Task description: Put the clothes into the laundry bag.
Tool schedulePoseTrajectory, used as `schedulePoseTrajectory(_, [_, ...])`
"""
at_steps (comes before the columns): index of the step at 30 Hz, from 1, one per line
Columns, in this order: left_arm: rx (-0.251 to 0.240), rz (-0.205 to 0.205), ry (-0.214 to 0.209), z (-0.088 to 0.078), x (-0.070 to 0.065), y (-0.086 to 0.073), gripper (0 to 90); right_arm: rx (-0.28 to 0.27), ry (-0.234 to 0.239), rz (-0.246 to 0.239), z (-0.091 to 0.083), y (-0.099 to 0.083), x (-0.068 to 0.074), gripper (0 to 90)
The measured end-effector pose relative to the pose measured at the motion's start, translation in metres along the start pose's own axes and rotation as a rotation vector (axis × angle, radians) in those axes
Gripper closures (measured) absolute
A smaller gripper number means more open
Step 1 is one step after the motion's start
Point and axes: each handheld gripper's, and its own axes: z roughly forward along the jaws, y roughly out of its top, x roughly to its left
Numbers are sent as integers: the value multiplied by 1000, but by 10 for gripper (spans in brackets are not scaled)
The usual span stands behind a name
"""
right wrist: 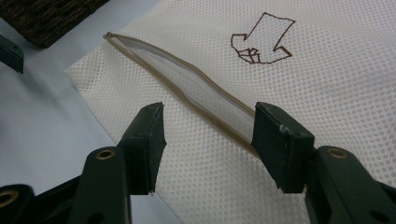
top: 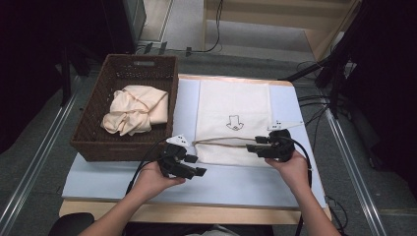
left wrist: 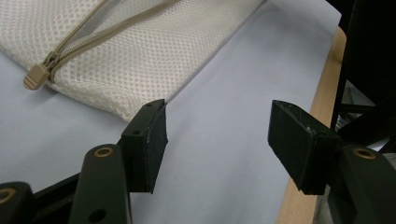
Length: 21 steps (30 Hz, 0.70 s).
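1. On white table (top: pixel 236 184): flat cream mesh bag (top: pixel 233 105), zipper (right wrist: pixel 187 91) gaping open across near end.
2. Far left: brown wicker basket (top: pixel 93 135), crumpled cream cloth (top: pixel 135 109) inside.
3. Left gripper (left wrist: pixel 217 135): jaws spread, nothing between, just off bag's corner.
4. Right gripper (right wrist: pixel 208 135): jaws spread, straddling zipper.
5. Beige zipper pull (left wrist: pixel 36 76) at bag's left end.

Cream mesh laundry bag (top: pixel 232 110), flat on table, tan zipper (right wrist: pixel 187 88) gaping open

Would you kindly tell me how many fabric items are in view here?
2: a cream mesh zip bag lying flat on the pale blue table mat, and a bundled cream cloth inside the brown wicker basket. More may lie beneath it.
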Motion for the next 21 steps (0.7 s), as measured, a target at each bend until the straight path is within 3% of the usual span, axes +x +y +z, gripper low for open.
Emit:
schedulePoseTrajectory(5, [6, -9, -4, 0, 0, 0, 391, 5, 1, -9, 1, 1, 2, 441])
schedulePoseTrajectory(7, [6, -14, -9, -1, 0, 0, 393, -5, 1, -8, 0, 2, 3, 434])
schedulePoseTrajectory(10, [10, -34, -8, -1, 0, 1, 426, -39, 38, 31, -2, 2, 3, 428])
schedulePoseTrajectory(13, [10, -33, -11, -1, 0, 1, 424, -68, 52, 17, -4, 4, 6, 428])
schedulePoseTrajectory(19, [-7, -31, -15, -1, 0, 3, 404, -40, 33, -11, 0, 3, 9, 428])
schedulePoseTrajectory(21, [-3, -12, -10, 1, 0, 3, 365, -37, 30, -11, 0, 3, 9, 428])
